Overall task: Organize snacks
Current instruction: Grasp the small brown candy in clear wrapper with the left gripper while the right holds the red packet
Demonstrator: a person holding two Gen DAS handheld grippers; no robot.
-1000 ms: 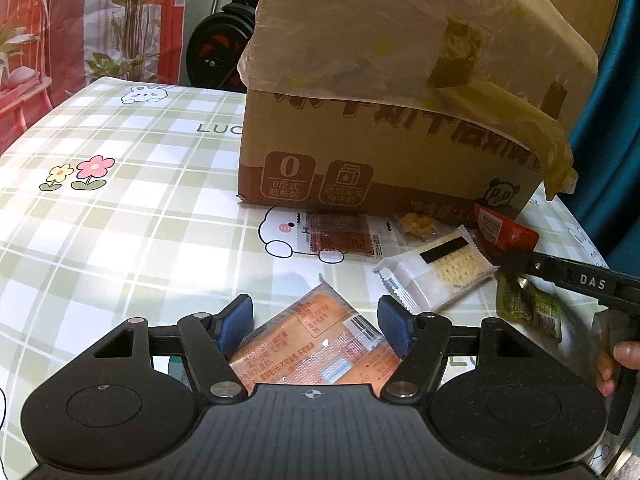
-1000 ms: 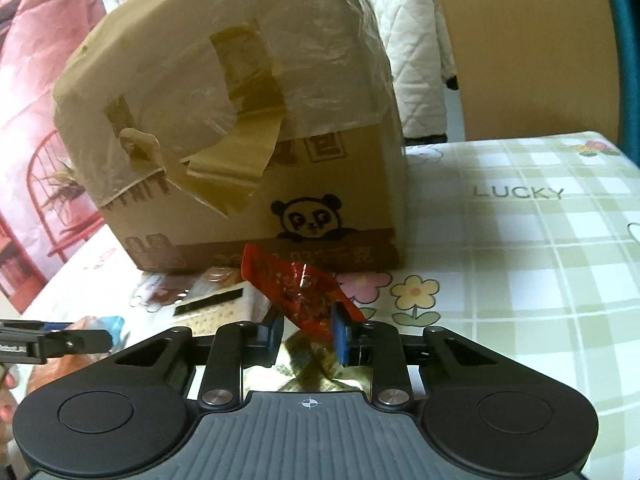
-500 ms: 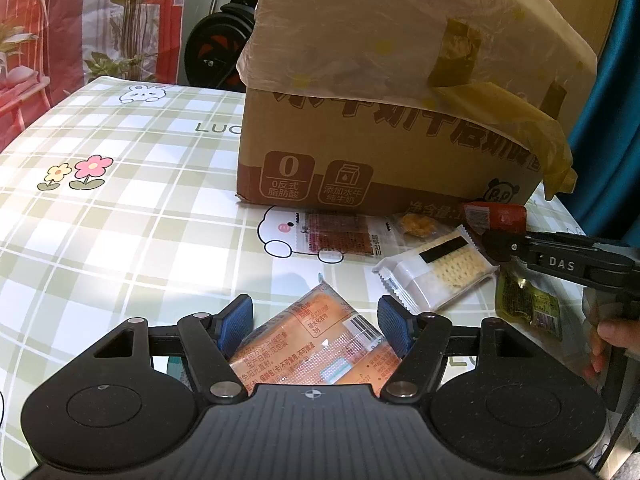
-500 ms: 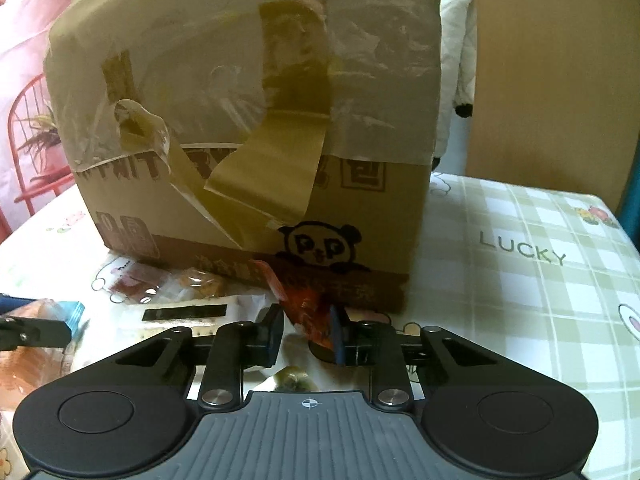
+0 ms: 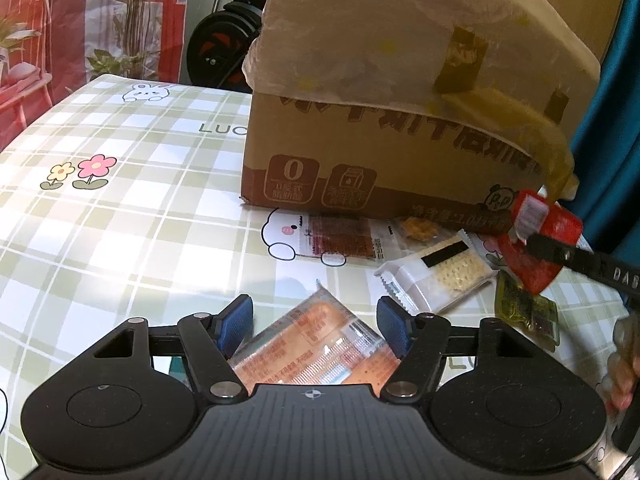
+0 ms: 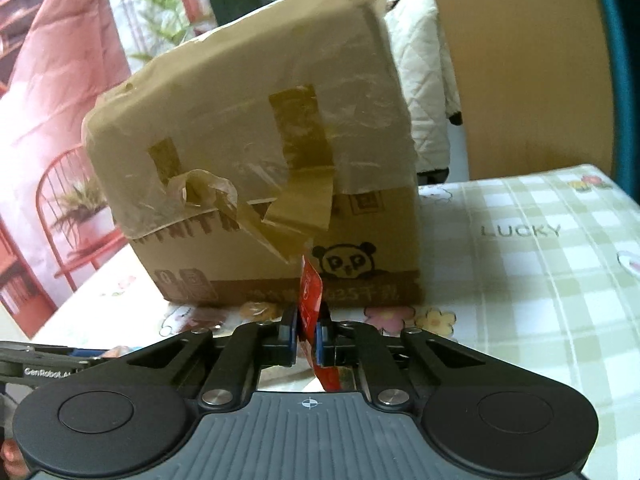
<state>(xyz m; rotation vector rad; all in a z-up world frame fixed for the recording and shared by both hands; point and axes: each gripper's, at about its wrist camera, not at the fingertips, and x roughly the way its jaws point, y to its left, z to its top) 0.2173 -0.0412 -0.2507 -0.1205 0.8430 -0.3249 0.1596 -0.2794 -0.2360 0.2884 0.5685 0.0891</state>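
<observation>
The right gripper (image 6: 307, 334) pinches a red snack packet (image 6: 311, 296); the left gripper (image 5: 313, 326) gapes astride an orange packet (image 5: 316, 354). Apparently four packets lie beyond its fingertips, unsorted.

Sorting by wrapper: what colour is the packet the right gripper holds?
Red packet with a white end, clearest in the left wrist view.

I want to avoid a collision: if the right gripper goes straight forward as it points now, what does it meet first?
Most likely the cardboard box. The right gripper, shut on the red snack packet, faces the box's lower front near the panda print; depth is unclear.
</observation>
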